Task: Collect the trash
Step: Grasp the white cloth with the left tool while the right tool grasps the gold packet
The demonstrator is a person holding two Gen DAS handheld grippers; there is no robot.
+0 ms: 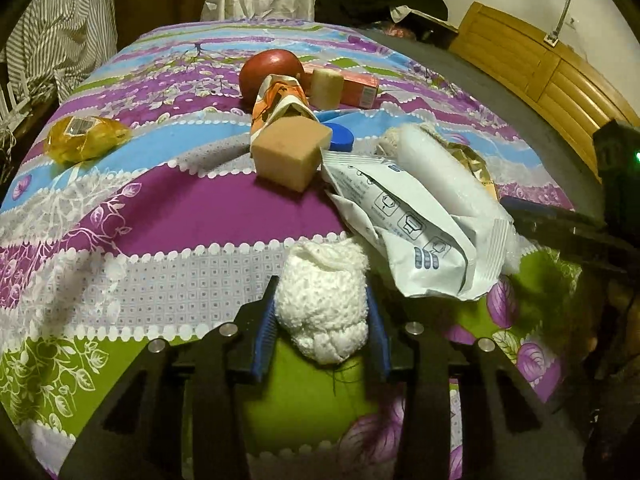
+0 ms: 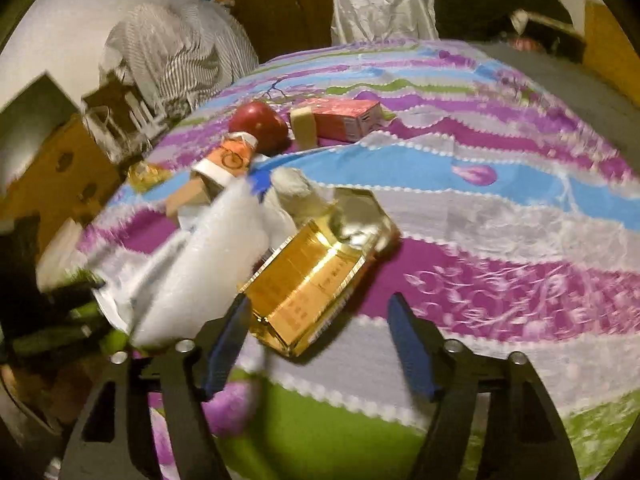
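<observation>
My left gripper (image 1: 323, 294) is shut on a white fluffy wad (image 1: 325, 300), held just above the bedspread. Right of it lies a crumpled white printed wrapper (image 1: 416, 224) with a white foam roll (image 1: 444, 176) on top. My right gripper (image 2: 320, 308) is open, its jaws wide apart around the near end of a gold foil box (image 2: 316, 276) that lies on the bed; the left pad is close to the box. The white wrapper (image 2: 188, 276) lies left of the box, blurred.
A tan foam cube (image 1: 292, 152), blue cap (image 1: 339, 136), orange patterned wrapper (image 1: 280, 100), red apple (image 1: 272, 72), cream cylinder (image 1: 327, 88), pink carton (image 1: 360, 88) and yellow bag (image 1: 86, 138) lie on the patterned bedspread (image 1: 160, 208). A wooden headboard (image 1: 540, 76) stands right. Striped cloth (image 2: 180, 60) hangs left.
</observation>
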